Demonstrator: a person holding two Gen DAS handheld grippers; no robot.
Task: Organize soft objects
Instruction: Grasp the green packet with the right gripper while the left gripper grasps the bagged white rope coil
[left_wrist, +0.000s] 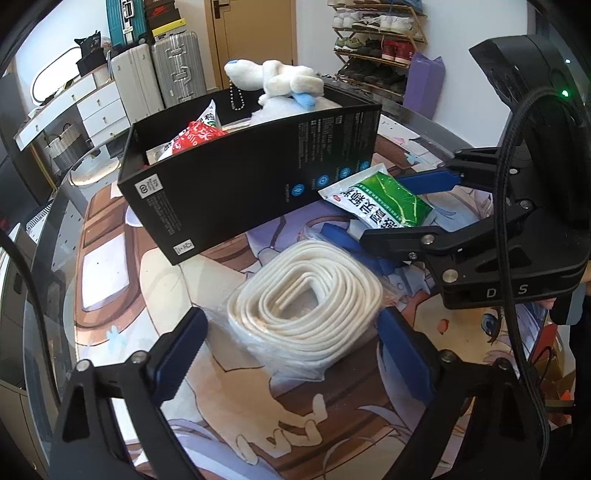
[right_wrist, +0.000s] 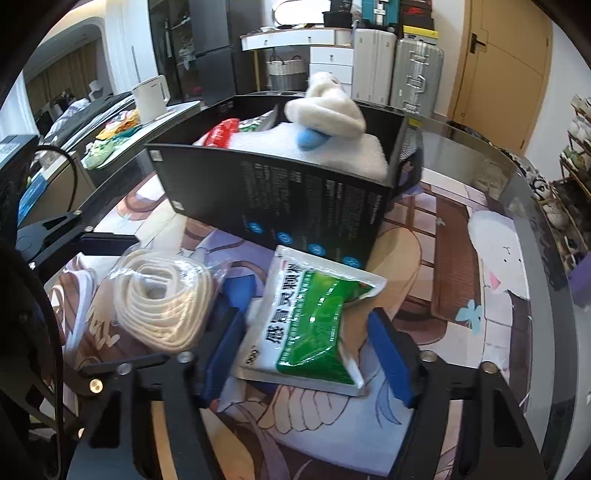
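Observation:
A coil of white rope in a clear bag (left_wrist: 306, 299) lies on the printed mat, between the open fingers of my left gripper (left_wrist: 291, 350); it also shows in the right wrist view (right_wrist: 162, 302). A green and white sachet (right_wrist: 310, 321) lies between the open fingers of my right gripper (right_wrist: 306, 354), and shows in the left wrist view (left_wrist: 380, 199) with the right gripper (left_wrist: 388, 210) around it. Whether either gripper touches its object I cannot tell. A black box (left_wrist: 251, 177) behind them holds a white plush toy (left_wrist: 284, 79), a red packet (left_wrist: 192, 138) and a white pad (right_wrist: 314, 151).
The printed mat (left_wrist: 122, 266) covers a round glass table (right_wrist: 517, 173). Suitcases (left_wrist: 177, 70), a white drawer unit (left_wrist: 96, 107) and a shoe rack (left_wrist: 376, 40) stand beyond. A white kettle (right_wrist: 151, 98) stands on a side counter.

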